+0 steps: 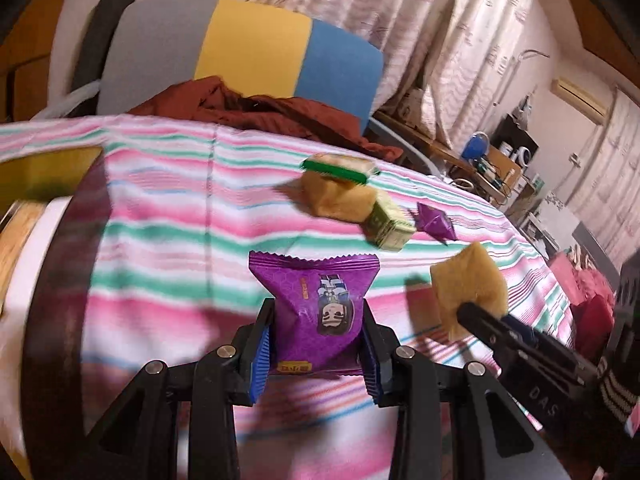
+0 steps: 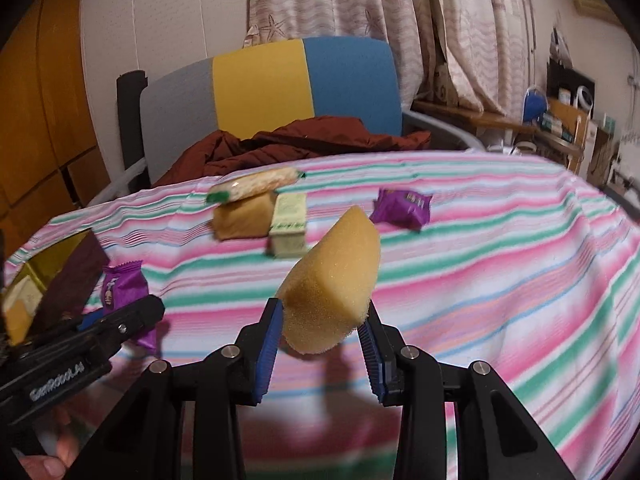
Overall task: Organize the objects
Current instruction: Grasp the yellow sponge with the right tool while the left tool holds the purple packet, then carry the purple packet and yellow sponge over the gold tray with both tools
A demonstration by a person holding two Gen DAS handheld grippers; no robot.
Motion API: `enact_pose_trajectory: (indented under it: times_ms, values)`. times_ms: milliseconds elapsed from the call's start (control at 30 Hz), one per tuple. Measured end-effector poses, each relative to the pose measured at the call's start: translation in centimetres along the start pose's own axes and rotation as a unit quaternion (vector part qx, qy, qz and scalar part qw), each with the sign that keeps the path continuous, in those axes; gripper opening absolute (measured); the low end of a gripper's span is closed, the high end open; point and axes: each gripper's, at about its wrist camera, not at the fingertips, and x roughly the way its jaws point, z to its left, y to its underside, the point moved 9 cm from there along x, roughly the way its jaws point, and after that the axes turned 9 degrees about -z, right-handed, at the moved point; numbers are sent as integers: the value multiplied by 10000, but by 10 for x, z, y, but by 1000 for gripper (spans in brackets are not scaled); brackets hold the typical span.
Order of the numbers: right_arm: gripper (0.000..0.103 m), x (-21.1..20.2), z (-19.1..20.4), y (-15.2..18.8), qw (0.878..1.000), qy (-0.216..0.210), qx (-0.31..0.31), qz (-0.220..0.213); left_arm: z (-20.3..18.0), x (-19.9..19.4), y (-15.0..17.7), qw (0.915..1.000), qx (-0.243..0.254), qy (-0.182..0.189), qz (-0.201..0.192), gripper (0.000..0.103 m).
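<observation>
Two wrist views over a table covered by a striped cloth (image 1: 168,216). The left gripper (image 1: 316,320) is closed on a purple snack packet (image 1: 316,300), its blue pads (image 1: 262,344) pressing the packet's two sides; the packet is held clear of the cloth, printed face toward the camera. The right gripper (image 2: 322,324) is closed on a yellow sponge wedge (image 2: 332,280), which juts up and forward from between its pads (the same wedge appears to the right of the left gripper in the left wrist view, pinched at its lower end). Seen from the right gripper, the left gripper and its packet lie to the lower left, just in front of a dark box with a gold interior (image 2: 60,264); the box's contents cannot be made out. Ahead of both grippers, well apart from them, a small cluster rests on the cloth: a tan sponge block (image 2: 244,216), a green-edged biscuit pack (image 2: 256,186) lying on top of it, and a pale green carton (image 2: 288,226) touching the block's right side. A second purple packet (image 2: 402,208) lies to the right of that cluster, apart from it. Beyond the table's far edge stand a grey, yellow and blue chair back (image 2: 272,84) with a dark red garment (image 2: 304,140) heaped on the seat.
</observation>
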Motion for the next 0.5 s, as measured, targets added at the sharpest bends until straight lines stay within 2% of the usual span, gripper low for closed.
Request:
enact_pose_trajectory:
  times_ms: [67, 133, 200, 333, 500]
  values:
    - [39, -4, 6, 7, 10000, -47, 2, 72, 2, -9, 3, 9999, -114, 90, 34, 37]
    - [34, -9, 15, 10, 9999, -143, 3, 89, 2, -21, 7, 9998, -176, 124, 18, 37]
    - [33, -13, 22, 7, 9997, -230, -17, 69, -4, -38, 10, 9991, -252, 347, -6, 37]
    - [24, -22, 41, 3, 9989, -429, -184, 12, -10, -68, 9, 9980, -261, 563, -155, 37]
    - [25, -25, 29, 0, 9999, -146, -20, -54, -9, -87, 9, 9978, -211, 595, -194, 37]
